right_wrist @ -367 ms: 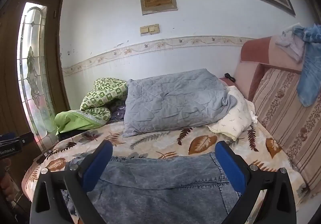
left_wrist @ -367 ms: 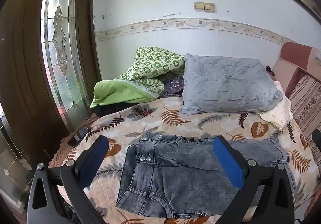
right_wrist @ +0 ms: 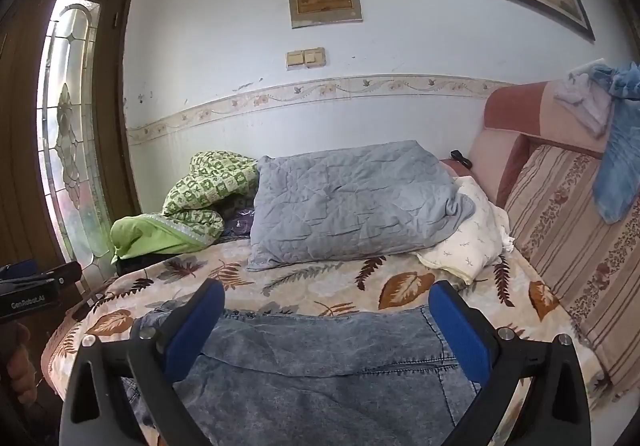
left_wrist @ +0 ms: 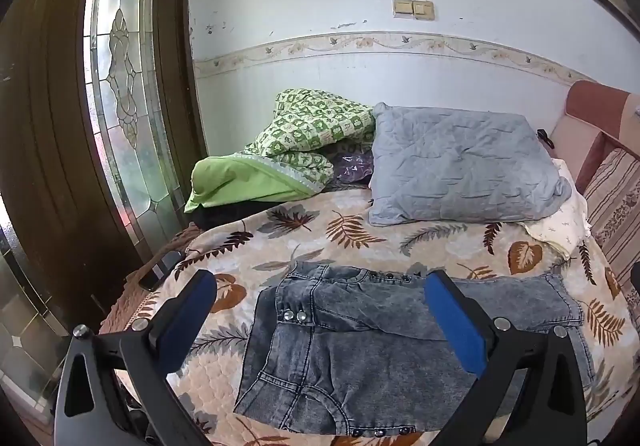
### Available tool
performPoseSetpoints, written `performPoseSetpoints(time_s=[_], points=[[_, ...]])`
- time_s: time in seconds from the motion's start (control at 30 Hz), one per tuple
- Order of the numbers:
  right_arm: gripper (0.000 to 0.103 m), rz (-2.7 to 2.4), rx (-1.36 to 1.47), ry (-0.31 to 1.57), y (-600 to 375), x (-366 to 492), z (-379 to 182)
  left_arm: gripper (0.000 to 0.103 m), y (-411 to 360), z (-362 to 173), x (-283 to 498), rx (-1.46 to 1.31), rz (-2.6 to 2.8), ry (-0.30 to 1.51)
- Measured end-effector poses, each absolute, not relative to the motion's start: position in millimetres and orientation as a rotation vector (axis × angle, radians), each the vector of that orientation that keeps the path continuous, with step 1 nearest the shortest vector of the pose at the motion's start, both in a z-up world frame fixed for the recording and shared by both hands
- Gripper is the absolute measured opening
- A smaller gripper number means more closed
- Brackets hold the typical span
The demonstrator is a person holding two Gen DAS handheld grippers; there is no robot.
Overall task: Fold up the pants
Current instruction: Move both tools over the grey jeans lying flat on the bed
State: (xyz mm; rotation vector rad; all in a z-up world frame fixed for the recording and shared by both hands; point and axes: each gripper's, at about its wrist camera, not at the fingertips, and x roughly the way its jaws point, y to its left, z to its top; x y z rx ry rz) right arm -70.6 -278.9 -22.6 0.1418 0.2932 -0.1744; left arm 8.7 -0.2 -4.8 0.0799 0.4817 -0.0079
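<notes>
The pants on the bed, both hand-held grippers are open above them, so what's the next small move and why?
Probably lower the left hand-held gripper onto the waistband end of the pants and close on it. Both it and the right hand-held gripper stand wide open and hold nothing, and the pants lie spread across the bedspread, already doubled along their length, so a cross fold seems due.

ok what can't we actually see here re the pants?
- pants: near hem edge cut off by the frame bottom and left tongs, left wrist view.
- Right wrist view: pants' near half cut off by the frame bottom and right tongs.
- Whether more folds lie underneath: hidden by the top layer.
</notes>
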Motion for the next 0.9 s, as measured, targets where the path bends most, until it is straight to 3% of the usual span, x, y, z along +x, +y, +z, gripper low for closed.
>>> performPoseSetpoints(time_s=[0.9], points=[[0.103,-0.172,0.091,0.356,-263,-59,-46,0.103,68,-3,20,0.011,0.168,0.472]])
